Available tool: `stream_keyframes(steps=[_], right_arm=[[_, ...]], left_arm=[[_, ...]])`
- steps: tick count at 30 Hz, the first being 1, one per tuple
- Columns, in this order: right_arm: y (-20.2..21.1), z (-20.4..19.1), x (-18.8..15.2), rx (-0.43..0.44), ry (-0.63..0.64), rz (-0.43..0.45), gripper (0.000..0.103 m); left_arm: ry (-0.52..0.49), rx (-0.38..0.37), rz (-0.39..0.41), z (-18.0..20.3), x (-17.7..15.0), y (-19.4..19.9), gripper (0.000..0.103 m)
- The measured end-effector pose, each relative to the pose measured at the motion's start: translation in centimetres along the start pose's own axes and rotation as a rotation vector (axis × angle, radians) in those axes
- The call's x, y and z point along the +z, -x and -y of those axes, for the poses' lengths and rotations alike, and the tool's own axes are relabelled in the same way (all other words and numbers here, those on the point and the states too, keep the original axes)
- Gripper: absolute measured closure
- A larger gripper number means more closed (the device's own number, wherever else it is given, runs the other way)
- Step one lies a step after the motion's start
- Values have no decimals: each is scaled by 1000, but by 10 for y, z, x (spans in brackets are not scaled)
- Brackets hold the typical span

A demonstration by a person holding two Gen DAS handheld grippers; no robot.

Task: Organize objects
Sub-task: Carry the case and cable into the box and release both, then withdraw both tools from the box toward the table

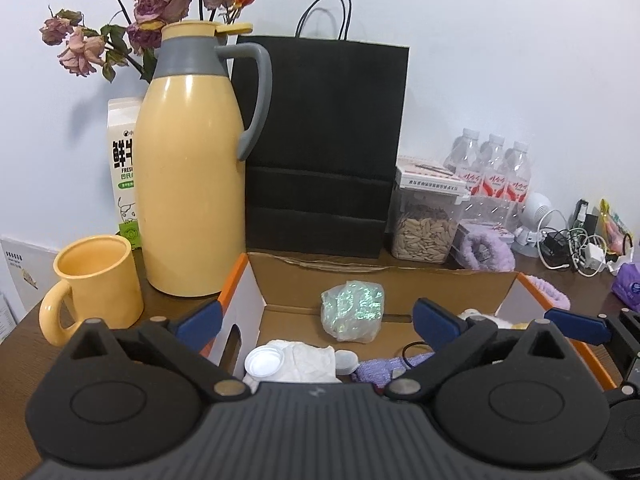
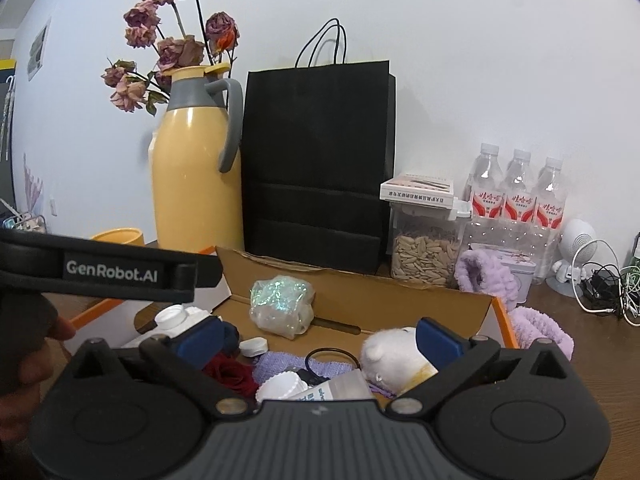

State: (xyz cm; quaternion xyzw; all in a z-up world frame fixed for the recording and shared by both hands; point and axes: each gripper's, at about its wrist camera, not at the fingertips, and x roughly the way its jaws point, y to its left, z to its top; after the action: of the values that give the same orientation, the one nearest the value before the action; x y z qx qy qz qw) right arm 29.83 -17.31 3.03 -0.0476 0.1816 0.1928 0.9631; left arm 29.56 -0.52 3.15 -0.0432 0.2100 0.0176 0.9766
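An open cardboard box (image 1: 360, 278) with orange edges sits right in front of both grippers. Inside lie an iridescent plastic bag (image 1: 352, 310), a crumpled white tissue (image 1: 304, 360), a white cap (image 1: 263, 362) and a purple cloth (image 1: 380, 368). The right wrist view also shows the iridescent plastic bag (image 2: 280, 306), a white plush toy (image 2: 394, 354), a red fabric rose (image 2: 234, 372) and a small bottle (image 2: 340, 390). My left gripper (image 1: 318, 320) hangs over the box's near left part, open and holding nothing. My right gripper (image 2: 318, 338) is open over the near right part, with the plush just beside its right finger.
Behind the box stand a yellow thermos (image 1: 192, 184), a yellow mug (image 1: 96, 280), a milk carton (image 1: 124, 168), a black paper bag (image 1: 324, 148), a seed container (image 1: 426, 228) and water bottles (image 1: 496, 172). Fuzzy purple items (image 1: 486, 252) and tangled cables (image 1: 572, 248) lie to the right.
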Motion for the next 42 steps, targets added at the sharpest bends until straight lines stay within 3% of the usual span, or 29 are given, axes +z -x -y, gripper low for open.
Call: stream_keyframes(steps=[16,30,36,42], right_arm=[[49,-4,-14,13,23,-26,0],[85,-1,-60,29,54,-161,0],[84,3,-73,50,48,-211,1],[69,4,-79,75,41,-273,8]], left_arm=[[-1,1,27,-4,-4,50,0],[-24,62,-50,-17,-33,90,0],[-19,77,-101,-23,-51,99,0],[-9,89,-121,-29,-60,110,0]])
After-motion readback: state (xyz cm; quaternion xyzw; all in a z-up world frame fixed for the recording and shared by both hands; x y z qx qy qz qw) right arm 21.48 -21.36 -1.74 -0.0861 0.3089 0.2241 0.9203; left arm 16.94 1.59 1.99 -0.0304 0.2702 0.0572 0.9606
